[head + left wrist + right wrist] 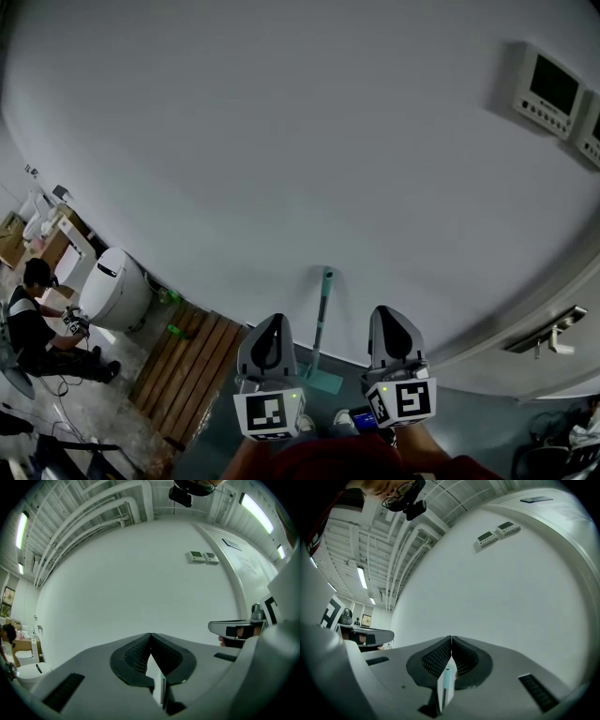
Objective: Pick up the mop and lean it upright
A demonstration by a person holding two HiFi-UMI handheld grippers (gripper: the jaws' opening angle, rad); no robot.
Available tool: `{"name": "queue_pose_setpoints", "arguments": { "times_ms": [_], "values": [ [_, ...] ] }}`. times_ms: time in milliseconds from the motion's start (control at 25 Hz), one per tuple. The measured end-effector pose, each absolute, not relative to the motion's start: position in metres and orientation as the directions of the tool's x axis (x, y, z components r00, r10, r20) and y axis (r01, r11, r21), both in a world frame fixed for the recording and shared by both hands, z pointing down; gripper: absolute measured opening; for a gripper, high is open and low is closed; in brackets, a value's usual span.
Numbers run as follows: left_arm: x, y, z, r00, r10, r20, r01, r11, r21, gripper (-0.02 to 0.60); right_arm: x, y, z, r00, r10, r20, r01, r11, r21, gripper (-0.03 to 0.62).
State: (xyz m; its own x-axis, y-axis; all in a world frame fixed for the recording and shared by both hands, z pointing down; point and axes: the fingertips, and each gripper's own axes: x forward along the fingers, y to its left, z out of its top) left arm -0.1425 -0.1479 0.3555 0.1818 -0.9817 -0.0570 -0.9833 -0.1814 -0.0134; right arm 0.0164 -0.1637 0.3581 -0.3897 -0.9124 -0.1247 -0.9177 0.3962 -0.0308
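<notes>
The floor (pixel 478 417) is dark grey-green by the wall (pixel 281 141) and paler and rougher off to the left. A mop (pixel 322 356) stands on it, head flat on the ground and handle leaning up against the wall. Just left lies a platform of wooden slats (pixel 192 370), with a white toilet (pixel 114 291) beyond it. A person (pixel 37 330) crouches beside the toilet, with cables (pixel 58 384) trailing near their feet.
</notes>
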Motion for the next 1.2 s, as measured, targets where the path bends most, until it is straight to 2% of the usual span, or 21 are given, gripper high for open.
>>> {"name": "queue_pose_setpoints", "arguments": {
  "times_ms": [600, 640, 680, 760, 840, 1200],
  "values": [
    [-0.119, -0.164, 0.372, 0.191, -0.982, -0.014, -0.982, -0.190, -0.014, 0.017, 0.033, -0.172, 0.363, -0.399, -0.910, -0.111, -0.913, 0.406, -0.045, 0.017],
    [-0.118, -0.167, 0.376, 0.196, -0.981, -0.003, -0.981, -0.195, -0.013, 0.031, 0.034, -0.173, 0.363, -0.397, -0.911, -0.110, -0.914, 0.404, -0.046, 0.018],
    [-0.116, -0.170, 0.382, 0.202, -0.979, 0.011, -0.979, -0.202, -0.017, 0.071, 0.036, -0.174, 0.364, -0.395, -0.912, -0.109, -0.915, 0.402, -0.047, 0.018],
    [-0.110, -0.176, 0.392, 0.221, -0.974, 0.044, -0.975, -0.222, -0.025, 0.090, 0.039, -0.176, 0.365, -0.391, -0.914, -0.108, -0.916, 0.398, -0.049, 0.018],
    [-0.103, -0.182, 0.402, 0.244, -0.966, 0.080, -0.969, -0.247, -0.028, 0.138, 0.041, -0.176, 0.365, -0.389, -0.915, -0.106, -0.917, 0.395, -0.050, 0.018],
    [-0.089, -0.208, 0.439, 0.283, -0.945, 0.165, -0.956, -0.291, -0.025, 0.200, 0.045, -0.181, 0.370, -0.378, -0.921, -0.096, -0.923, 0.383, -0.046, 0.018]
  ]
}}
